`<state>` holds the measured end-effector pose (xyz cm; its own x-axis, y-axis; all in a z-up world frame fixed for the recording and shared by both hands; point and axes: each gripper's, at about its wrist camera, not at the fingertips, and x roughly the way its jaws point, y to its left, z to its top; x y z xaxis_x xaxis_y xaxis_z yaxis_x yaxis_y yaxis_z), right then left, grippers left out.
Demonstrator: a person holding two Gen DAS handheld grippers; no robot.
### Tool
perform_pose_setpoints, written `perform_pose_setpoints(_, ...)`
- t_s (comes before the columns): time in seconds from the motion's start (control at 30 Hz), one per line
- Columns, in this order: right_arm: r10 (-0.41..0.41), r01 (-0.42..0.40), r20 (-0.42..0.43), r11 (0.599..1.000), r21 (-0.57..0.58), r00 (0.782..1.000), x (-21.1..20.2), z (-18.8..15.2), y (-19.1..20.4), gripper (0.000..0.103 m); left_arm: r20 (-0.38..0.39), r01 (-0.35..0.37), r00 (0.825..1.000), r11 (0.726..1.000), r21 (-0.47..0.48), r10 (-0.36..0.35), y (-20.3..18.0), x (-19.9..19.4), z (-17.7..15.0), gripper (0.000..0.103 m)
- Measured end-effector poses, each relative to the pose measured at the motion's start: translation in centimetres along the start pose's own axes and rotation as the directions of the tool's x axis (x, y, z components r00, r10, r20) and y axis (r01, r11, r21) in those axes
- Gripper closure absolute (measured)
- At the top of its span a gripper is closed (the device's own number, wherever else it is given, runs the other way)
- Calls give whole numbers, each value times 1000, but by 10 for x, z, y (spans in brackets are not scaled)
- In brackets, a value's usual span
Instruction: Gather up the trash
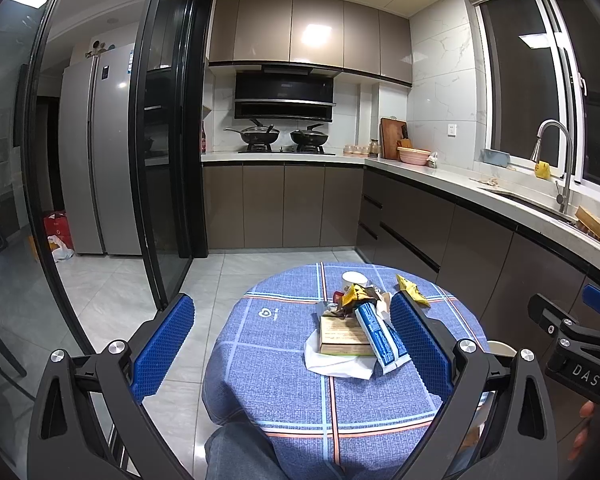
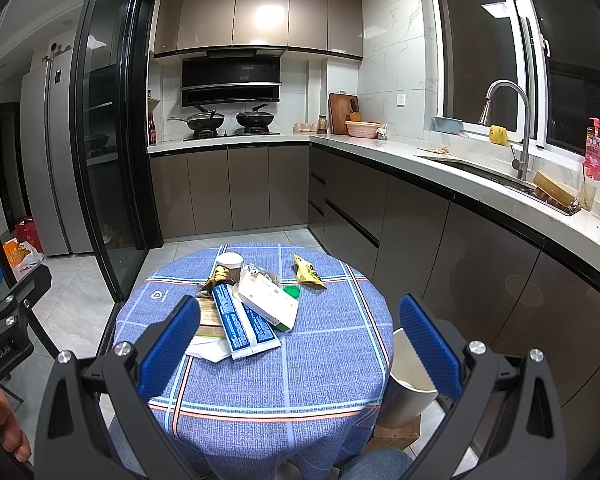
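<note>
A heap of trash lies on a round table with a blue checked cloth (image 1: 284, 392) (image 2: 332, 360). In it are a blue-and-white wrapper (image 1: 380, 336) (image 2: 240, 320), a tan box (image 1: 342, 336), a white box (image 2: 268, 300), a white cup (image 1: 355, 279) (image 2: 229, 261), a green lid (image 2: 291, 291) and a yellow wrapper (image 1: 411, 289) (image 2: 307, 273) off to the right. My left gripper (image 1: 294, 348) hovers open above the near side of the heap, holding nothing. Likewise my right gripper (image 2: 300, 348) is open and empty over the table's right half. A white bin (image 2: 408, 384) stands by the table's right edge.
Brown kitchen cabinets (image 2: 480, 248) with a sink (image 2: 472, 168) run along the right and back. A glass sliding door (image 1: 164, 160) and a fridge (image 1: 100, 152) stand to the left. Bags (image 1: 58, 236) lie on the tiled floor. A person's knee (image 1: 236, 452) shows below the table.
</note>
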<state>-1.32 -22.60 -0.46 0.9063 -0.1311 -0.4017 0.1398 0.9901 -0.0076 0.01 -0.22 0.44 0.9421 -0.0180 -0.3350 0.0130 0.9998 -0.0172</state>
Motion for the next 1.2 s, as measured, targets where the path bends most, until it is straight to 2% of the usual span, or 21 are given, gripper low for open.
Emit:
perform_pose_setpoints(0.53,-3,3,-17,1000,-2,1000,8,-4,5,3,-15,2,1000,1000,0,-2,-3,6,-1,8)
perform_pose_setpoints(1.03,-2,2,-68,1000,-5,998,34,-1,6,3,-66,9,998,1000,-6,-9,-3,39,1,8)
perform_pose_setpoints(1.13,56,-55,-70,998,7,996,48,-6,1,3,-100,39,994,998,-42,-44,6,53,-1,8)
perform_pose_setpoints(1.2,141,-139,-98,990,21,985,69,-13,-2,3,-150,120,980,988,-94,-133,16,70,-5,8)
